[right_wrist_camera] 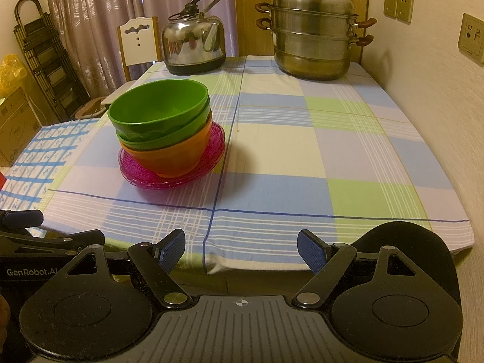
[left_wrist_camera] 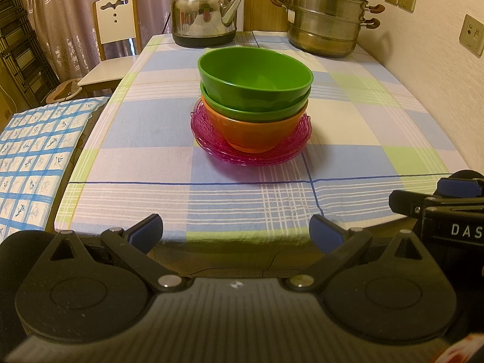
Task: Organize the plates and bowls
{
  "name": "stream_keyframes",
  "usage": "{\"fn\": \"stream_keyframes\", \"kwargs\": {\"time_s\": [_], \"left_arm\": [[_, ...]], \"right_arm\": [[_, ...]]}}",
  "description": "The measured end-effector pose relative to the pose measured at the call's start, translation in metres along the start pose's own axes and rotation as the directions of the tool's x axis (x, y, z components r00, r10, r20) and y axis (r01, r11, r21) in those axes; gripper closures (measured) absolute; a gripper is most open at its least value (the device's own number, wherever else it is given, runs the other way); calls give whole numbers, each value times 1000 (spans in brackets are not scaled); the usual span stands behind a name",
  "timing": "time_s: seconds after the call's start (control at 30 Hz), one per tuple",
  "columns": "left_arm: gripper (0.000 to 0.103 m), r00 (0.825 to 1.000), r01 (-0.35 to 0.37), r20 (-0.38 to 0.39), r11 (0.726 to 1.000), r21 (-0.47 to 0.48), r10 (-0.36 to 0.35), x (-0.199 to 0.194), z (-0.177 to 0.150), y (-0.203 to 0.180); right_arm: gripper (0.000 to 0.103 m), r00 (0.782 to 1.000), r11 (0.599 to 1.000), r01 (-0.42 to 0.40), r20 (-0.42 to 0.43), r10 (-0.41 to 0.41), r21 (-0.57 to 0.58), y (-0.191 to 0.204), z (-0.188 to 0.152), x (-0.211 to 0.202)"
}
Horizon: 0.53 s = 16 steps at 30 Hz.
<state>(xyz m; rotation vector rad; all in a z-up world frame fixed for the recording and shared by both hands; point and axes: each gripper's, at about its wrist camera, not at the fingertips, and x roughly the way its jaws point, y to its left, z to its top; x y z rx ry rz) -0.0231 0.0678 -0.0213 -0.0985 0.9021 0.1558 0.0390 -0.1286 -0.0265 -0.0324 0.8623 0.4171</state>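
A stack stands mid-table: two green bowls [left_wrist_camera: 255, 72] nested in an orange bowl [left_wrist_camera: 257, 131], all on pink see-through plates [left_wrist_camera: 208, 139]. In the right wrist view the same stack sits left of centre: green bowls [right_wrist_camera: 157, 109], orange bowl [right_wrist_camera: 175, 157], pink plates [right_wrist_camera: 211, 151]. My left gripper [left_wrist_camera: 236, 233] is open and empty at the table's near edge, well short of the stack. My right gripper [right_wrist_camera: 241, 249] is open and empty, also at the near edge, to the right of the stack. Each gripper shows at the edge of the other's view.
A steel kettle [left_wrist_camera: 205, 15] and a tiered steel steamer pot [left_wrist_camera: 326, 15] stand at the table's far end. A white chair [left_wrist_camera: 115, 27] and a blue-patterned cloth [left_wrist_camera: 36, 157] are to the left. A wall with sockets [left_wrist_camera: 472, 34] runs along the right.
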Motion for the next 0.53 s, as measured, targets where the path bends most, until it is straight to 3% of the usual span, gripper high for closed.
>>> {"fn": "stream_keyframes", "kwargs": {"time_s": [0.53], "left_arm": [[0, 1000, 20, 10, 1000, -20, -19, 2, -5, 9]], "right_arm": [[22, 1000, 1000, 1, 16, -1, 4, 0, 0, -3]]}}
